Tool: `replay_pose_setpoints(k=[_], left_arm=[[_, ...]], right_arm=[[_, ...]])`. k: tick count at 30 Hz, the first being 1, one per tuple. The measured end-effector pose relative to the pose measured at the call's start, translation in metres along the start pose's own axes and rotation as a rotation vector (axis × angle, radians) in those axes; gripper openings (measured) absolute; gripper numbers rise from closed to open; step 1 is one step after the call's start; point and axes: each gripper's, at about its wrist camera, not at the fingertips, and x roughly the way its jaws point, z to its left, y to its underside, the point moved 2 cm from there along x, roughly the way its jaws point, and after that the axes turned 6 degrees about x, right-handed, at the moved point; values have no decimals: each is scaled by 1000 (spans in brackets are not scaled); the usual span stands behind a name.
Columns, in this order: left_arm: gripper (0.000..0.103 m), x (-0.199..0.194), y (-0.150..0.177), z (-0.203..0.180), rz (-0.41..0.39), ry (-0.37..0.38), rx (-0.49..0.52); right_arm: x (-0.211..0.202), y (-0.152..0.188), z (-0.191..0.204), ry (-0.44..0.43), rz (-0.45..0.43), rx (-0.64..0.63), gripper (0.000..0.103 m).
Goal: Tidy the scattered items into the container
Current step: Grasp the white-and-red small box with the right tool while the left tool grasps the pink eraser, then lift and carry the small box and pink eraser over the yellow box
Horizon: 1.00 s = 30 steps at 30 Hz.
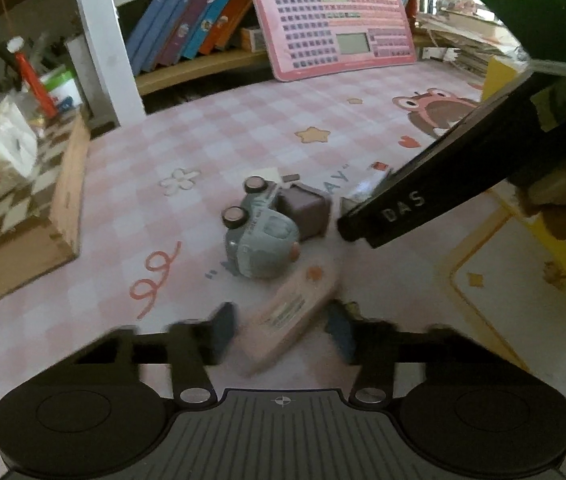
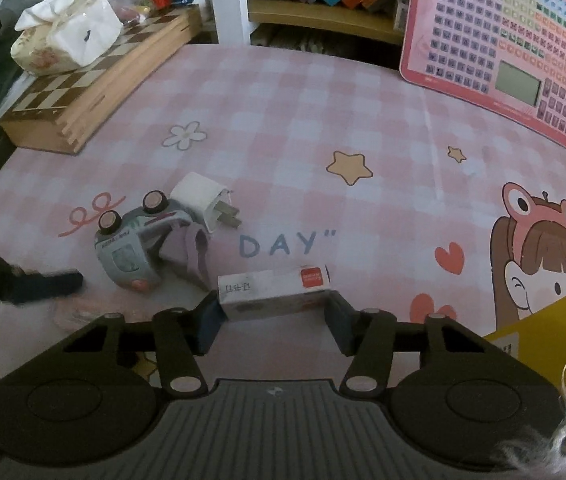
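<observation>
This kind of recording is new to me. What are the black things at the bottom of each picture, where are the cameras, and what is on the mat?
There is no robot here. A person carries hand-held tongs in each hand, each with a wide-angle camera looking along its fingers. One picture is from the left tongs, the other from the right tongs. On the pink checked mat lie a toy car on its side, a white charger plug and a mauve block. A yellow container sits at the right. The right tongs grip a small white box by its ends. The left tongs straddle a pink packet; blur hides whether they pinch it.
</observation>
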Motion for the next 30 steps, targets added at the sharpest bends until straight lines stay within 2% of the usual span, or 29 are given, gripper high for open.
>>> replay_pose_setpoints(k=[2, 5, 18, 27, 30], left_arm=[[28, -2, 1, -3, 8, 11, 8], [23, -3, 2, -7, 16, 12, 17], [22, -30, 17, -2, -48, 13, -100], [22, -71, 35, 0, -114, 26, -187], [22, -83, 40, -2, -124, 18, -181]], right_arm=[[-2, 0, -1, -10, -8, 6, 52], [-7, 0, -1, -12, -25, 3, 52], [-29, 12, 3, -25, -57, 35, 52], [-70, 36, 10, -60, -95, 51, 52], [-82, 45, 17, -78, -102, 39, 52]])
